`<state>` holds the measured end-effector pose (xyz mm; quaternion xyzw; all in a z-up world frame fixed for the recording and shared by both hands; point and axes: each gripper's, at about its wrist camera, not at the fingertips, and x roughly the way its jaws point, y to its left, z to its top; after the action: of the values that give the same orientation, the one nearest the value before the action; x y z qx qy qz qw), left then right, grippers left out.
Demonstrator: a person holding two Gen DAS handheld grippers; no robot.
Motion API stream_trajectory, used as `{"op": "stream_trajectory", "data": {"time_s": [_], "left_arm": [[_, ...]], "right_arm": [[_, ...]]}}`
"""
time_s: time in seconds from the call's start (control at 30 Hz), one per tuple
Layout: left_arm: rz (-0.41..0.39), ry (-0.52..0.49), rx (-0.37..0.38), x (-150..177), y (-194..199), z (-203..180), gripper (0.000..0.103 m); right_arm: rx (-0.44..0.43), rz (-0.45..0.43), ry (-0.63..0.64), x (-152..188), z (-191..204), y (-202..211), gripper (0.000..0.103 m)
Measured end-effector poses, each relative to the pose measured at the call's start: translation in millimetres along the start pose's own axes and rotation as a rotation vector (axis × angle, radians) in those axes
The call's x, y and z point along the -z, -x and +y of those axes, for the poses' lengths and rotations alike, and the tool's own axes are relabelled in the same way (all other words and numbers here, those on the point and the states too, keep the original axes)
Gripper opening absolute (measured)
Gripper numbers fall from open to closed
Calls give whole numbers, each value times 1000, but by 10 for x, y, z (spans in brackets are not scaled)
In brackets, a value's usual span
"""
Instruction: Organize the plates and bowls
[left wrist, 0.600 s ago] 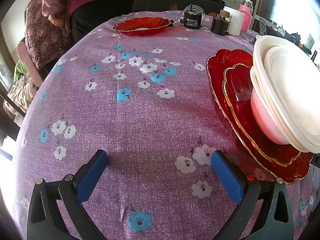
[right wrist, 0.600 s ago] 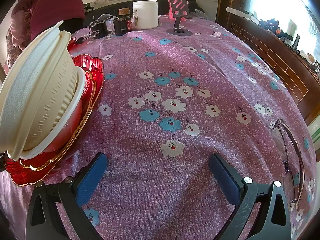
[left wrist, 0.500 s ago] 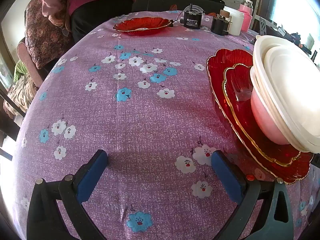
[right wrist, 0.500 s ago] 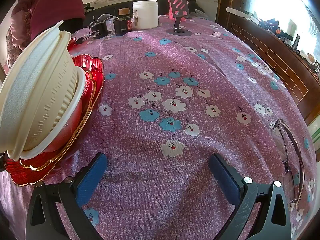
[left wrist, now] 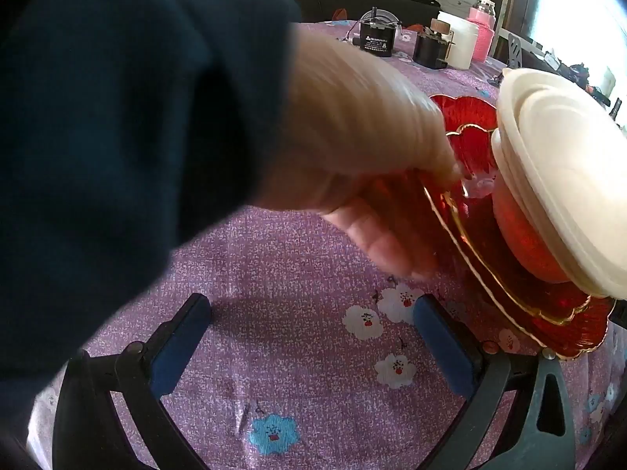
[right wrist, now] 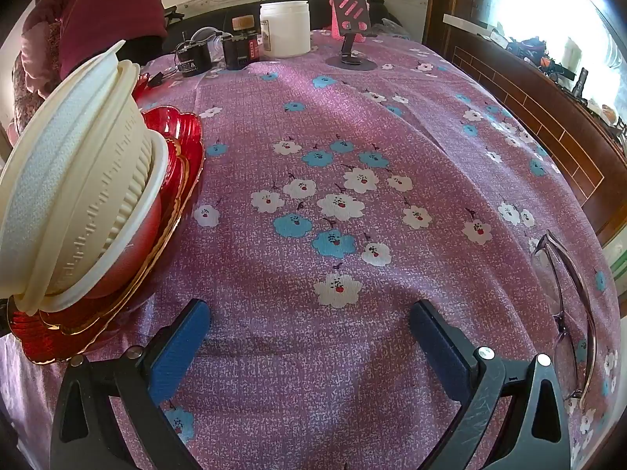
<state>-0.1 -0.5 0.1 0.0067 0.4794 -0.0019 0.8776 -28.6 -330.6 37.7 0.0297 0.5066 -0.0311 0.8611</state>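
Two red glass plates [left wrist: 470, 133], scalloped and gold-rimmed, lie stacked on the desk [left wrist: 298, 274], the smaller on top. On them sit nested bowls [right wrist: 90, 180]: a pink one under cream ones, upright.

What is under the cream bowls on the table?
The cream bowls sit in a pink-red bowl, which stands on two stacked red plates, the smaller one with a gold rim on top. The plates' centres and the bowls' insides are covered.
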Motion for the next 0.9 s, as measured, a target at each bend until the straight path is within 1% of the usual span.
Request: {"op": "stream_trajectory", "data": {"time_s": [0.33, 0.9], "left_arm": [[1, 0, -1, 43, -11, -39, 103], [2, 1, -1, 18, -1, -45, 103]], "right_arm": [[0, -1, 0, -1, 2, 1, 102], [0, -1, 0, 1, 8, 0, 102]]}}
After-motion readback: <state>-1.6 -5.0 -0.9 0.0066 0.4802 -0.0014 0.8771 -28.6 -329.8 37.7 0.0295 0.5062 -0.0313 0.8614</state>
